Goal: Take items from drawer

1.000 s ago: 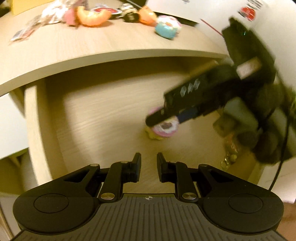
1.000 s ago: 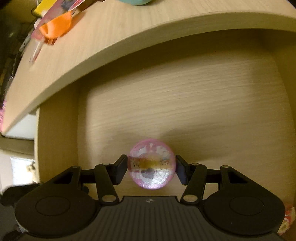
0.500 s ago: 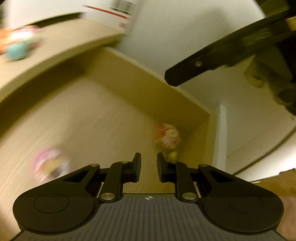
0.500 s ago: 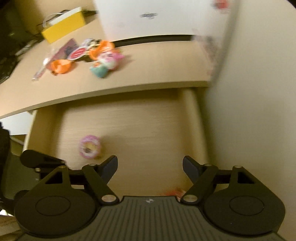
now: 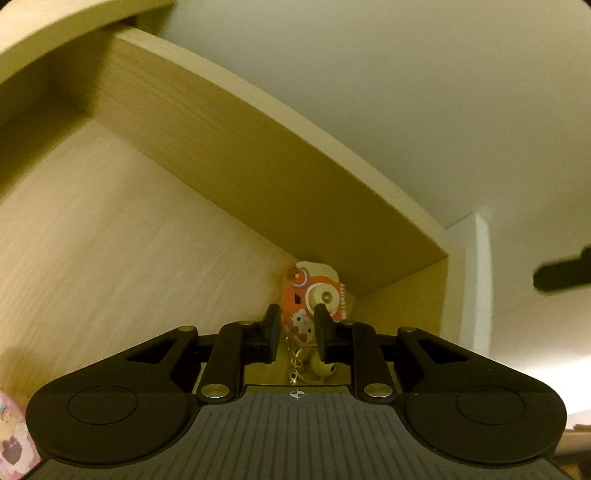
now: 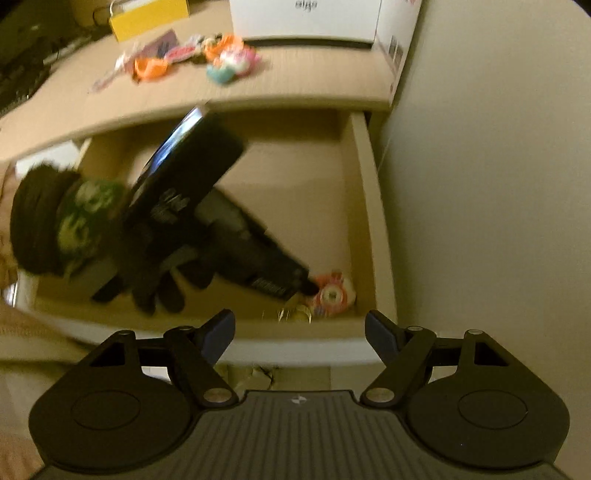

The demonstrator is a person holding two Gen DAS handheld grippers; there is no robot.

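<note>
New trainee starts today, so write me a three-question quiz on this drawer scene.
1. True or false: the drawer is shut.
2. Fill in: the left gripper has its jaws either side of the near end of the orange ____.
3. What stands on the desk? A white box, B kettle, C lamp.
Key: 1 false. 2 keychain; the jaws have just been opening and do not clamp it. 3 A.
</note>
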